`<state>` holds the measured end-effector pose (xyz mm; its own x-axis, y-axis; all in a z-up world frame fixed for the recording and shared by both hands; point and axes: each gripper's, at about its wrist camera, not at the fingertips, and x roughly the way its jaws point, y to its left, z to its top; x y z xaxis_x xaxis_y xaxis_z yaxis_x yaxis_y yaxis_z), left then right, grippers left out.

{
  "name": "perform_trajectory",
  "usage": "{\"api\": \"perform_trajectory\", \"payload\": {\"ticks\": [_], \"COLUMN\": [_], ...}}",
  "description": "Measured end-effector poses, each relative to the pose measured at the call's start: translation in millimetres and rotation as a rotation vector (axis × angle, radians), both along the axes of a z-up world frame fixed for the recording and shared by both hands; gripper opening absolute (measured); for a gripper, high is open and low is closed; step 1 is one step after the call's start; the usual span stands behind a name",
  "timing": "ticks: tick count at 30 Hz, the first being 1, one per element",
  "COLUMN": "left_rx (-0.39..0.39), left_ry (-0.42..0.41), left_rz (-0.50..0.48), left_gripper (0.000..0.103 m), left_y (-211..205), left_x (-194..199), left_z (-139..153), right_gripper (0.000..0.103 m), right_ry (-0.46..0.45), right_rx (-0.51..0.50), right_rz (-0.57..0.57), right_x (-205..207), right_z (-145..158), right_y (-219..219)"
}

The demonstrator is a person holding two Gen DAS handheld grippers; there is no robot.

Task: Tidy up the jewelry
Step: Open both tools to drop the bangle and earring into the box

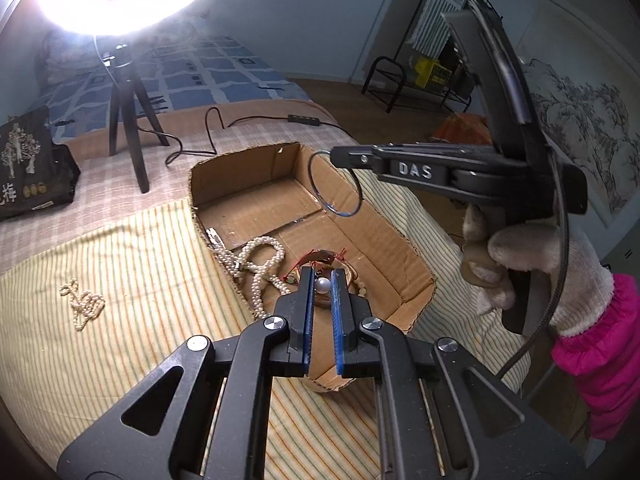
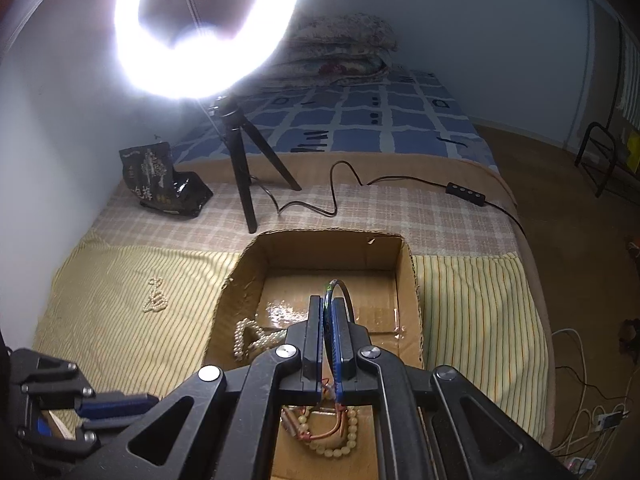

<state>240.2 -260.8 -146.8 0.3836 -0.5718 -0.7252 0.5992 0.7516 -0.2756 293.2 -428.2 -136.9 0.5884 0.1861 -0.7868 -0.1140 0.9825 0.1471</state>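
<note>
The left tool (image 1: 321, 280) pinches a pearl (image 1: 322, 285) above the cardboard box (image 1: 404, 256). The right tool (image 2: 327, 305) grips a thin bangle (image 2: 339, 289) over the same box on the bed.

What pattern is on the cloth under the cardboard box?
Thin stripes on pale yellow cloth; right wrist view shows it best.

Black grippers (image 1: 322, 280), blue pads (image 1: 339, 312), silver screws, "DAS" marking; cream fleece glove (image 1: 540, 272), pink sleeve (image 1: 604, 360).
</note>
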Motion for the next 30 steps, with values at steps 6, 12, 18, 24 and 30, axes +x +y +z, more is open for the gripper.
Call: {"api": "perform_trajectory", "payload": {"ticks": [6, 12, 18, 24, 30], "left_rx": [0.008, 0.012, 0.031, 0.044, 0.054], "left_ry": [0.005, 0.007, -0.010, -0.049, -0.065], "left_rz": [-0.010, -0.019, -0.019, 0.000, 0.025], "left_gripper": [0.006, 0.006, 0.043, 0.058, 0.072], "left_y": [-9.1, -12.1, -14.9, -11.3, -6.8], "left_x": [4.5, 6.7, 6.6, 3.7, 3.8], "left_z": [-7.1, -10.6, -12.3, -5.9, -2.6], "right_gripper": [0.001, 0.025, 0.070, 0.090, 0.101], "right_ry": [0.011, 0.010, -0.001, -0.024, -0.058], "right_rx": [0.009, 0.020, 0.020, 0.008, -0.004], "right_rz": [0.002, -0.001, -0.027, -0.053, -0.080], "right_x": [9.7, 12.7, 11.1, 6.9, 1.7], "right_z": [-6.6, -9.8, -9.5, -5.1, 4.1], "right_y": [-2.5, -2.8, -5.8, -6.8, -5.7]}}
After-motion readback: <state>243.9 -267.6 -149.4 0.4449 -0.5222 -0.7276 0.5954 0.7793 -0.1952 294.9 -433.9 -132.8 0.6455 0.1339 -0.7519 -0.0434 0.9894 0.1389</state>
